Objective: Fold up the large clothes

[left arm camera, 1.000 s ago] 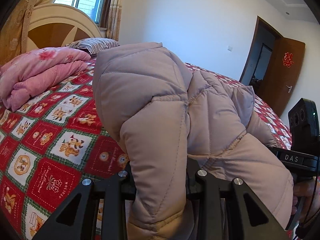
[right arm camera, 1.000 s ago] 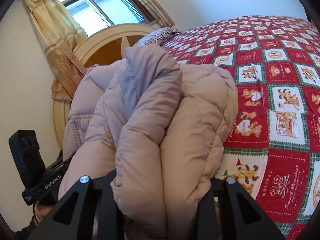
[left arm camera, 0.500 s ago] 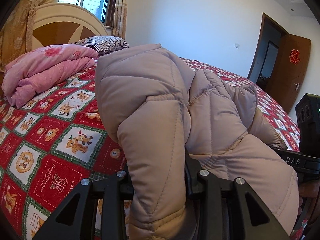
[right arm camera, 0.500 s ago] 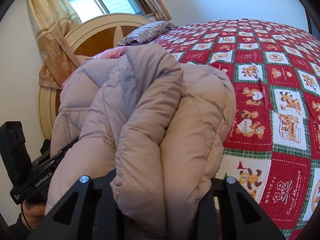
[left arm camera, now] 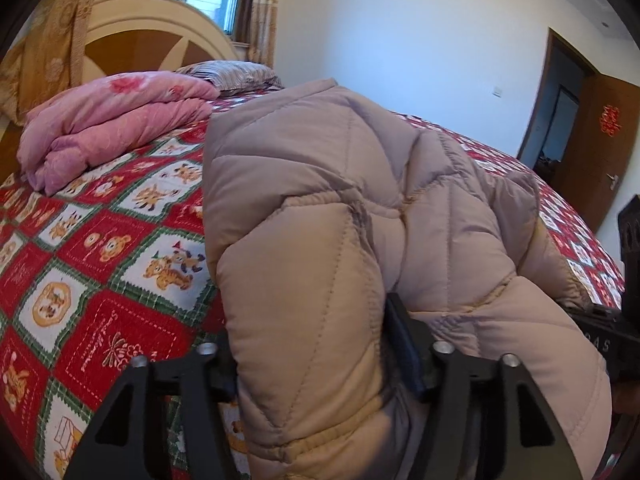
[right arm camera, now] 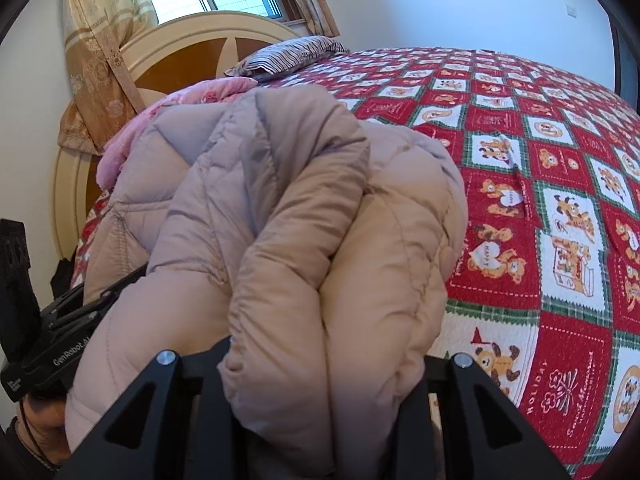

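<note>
On the bed with the red, white and green cartoon-print quilt [left arm camera: 120, 280], near its foot-side edge, sits the beige quilted puffer jacket [left arm camera: 360, 208], bundled into a thick folded wad. My left gripper [left arm camera: 320, 368] has just been opening: its jaws now stand apart around one padded fold, and a gap shows beside the right-hand black pad, so I read it as letting go. My right gripper [right arm camera: 324, 364] is clamped on the bunched layers at the other end of the bundle.

I judge the step to be setting the folded jacket down and releasing it. To do that well, I would keep the right side pinched until the left jaws are fully clear of the fabric, back the left gripper straight out along its fingers so the pads don't drag the fold open, then release the right the same way.

The jacket is puffy, with diamond stitching and several layers doubled over each other; it looks springy and likely to loosen once freed. Farther up the bed lie a folded pink floral duvet [left arm camera: 112, 120] and a striped grey pillow [left arm camera: 232, 72].
</note>
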Demonstrator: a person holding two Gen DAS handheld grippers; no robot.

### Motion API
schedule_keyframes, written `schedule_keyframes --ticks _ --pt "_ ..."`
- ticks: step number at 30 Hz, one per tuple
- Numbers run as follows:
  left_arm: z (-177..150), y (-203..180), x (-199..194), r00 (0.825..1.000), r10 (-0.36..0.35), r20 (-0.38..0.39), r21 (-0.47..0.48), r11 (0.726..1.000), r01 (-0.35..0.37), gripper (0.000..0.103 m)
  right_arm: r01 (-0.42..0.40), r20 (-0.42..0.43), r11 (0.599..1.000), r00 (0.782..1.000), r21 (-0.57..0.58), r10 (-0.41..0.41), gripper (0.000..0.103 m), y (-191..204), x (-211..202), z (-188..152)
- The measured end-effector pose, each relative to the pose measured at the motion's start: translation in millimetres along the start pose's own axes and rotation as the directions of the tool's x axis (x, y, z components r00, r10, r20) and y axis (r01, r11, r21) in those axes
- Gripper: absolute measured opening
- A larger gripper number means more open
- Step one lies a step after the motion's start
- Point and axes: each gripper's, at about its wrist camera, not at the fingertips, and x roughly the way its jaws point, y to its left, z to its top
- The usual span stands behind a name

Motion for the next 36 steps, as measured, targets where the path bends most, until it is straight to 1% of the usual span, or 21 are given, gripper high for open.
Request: schedule_keyframes --ticks 1,2,3,4,6,10,12,16,20,24,32,34,36 --pt "0.1 1.1 0.8 1.000 0.007 -0.002 -0.009 1.000 -0.007 0.075 0.010 0.001 1.000 1.000 -0.003 -0.010 0.032 0.7 0.8 -0.2" --pt "0.2 2.4 1.9 1.000 0.025 -0.003 -0.015 1.000 -0.025 0.080 0.021 0.000 1.000 1.000 -0.006 -0.021 0.033 1.4 1.8 -0.3" --pt "0.6 4.6 3.1 0.999 0.049 -0.006 -0.027 0.998 -0.049 0.088 0.028 -0.001 1.000 1.000 -0.009 -0.028 0.034 1.8 2.4 -0.6" --pt "0.8 7.3 4.3 0.998 0.059 -0.009 -0.037 0.998 -0.059 0.093 0.042 -0.001 0.999 0.999 -0.013 -0.042 0.035 2.8 2.9 -0.6" --pt "0.5 11.2 6.4 0.998 0.065 -0.017 -0.062 0.996 -0.066 0.095 0.066 -0.004 0.998 0.998 -0.023 -0.066 0.038 4.8 4.6 -0.7" --pt "-1.0 9.9 6.2 0.995 0.102 -0.011 -0.056 0.993 -0.103 0.099 0.113 -0.003 0.993 0.994 -0.038 -0.113 0.045 7.1 6.8 -0.3" --pt "-1.7 10.1 6.7 0.993 0.120 -0.010 -0.059 0.991 -0.121 0.101 0.121 -0.001 0.992 0.993 -0.039 -0.121 0.046 7.0 6.9 -1.4" --pt "-3.9 11.3 7.4 0.993 0.120 -0.009 -0.069 0.990 -0.120 0.102 0.123 -0.002 0.992 0.992 -0.030 -0.123 0.051 4.4 7.5 -2.5" --pt "-3.5 9.3 5.9 0.991 0.137 -0.007 -0.063 0.988 -0.137 0.102 0.133 -0.004 0.991 0.991 -0.010 -0.133 0.056 2.6 8.3 -2.8" --pt "-3.4 7.9 3.8 0.988 0.155 -0.003 -0.065 0.986 -0.155 0.102 0.140 -0.001 0.990 0.990 -0.003 -0.140 0.059 2.0 8.4 -2.3" --pt "-3.4 7.3 3.9 0.986 0.164 -0.005 -0.069 0.984 -0.164 0.102 0.156 0.002 0.988 0.988 0.014 -0.156 0.065 1.0 8.6 -2.6" --pt "-2.5 7.1 3.8 0.986 0.164 -0.008 -0.074 0.984 -0.164 0.102 0.158 0.003 0.987 0.987 0.021 -0.158 0.066 0.1 8.7 -2.7" --pt "1.6 8.4 0.8 0.988 0.147 -0.040 -0.084 0.985 -0.150 0.102 0.154 -0.002 0.988 0.988 0.031 -0.154 0.069 -2.0 6.0 -0.2"
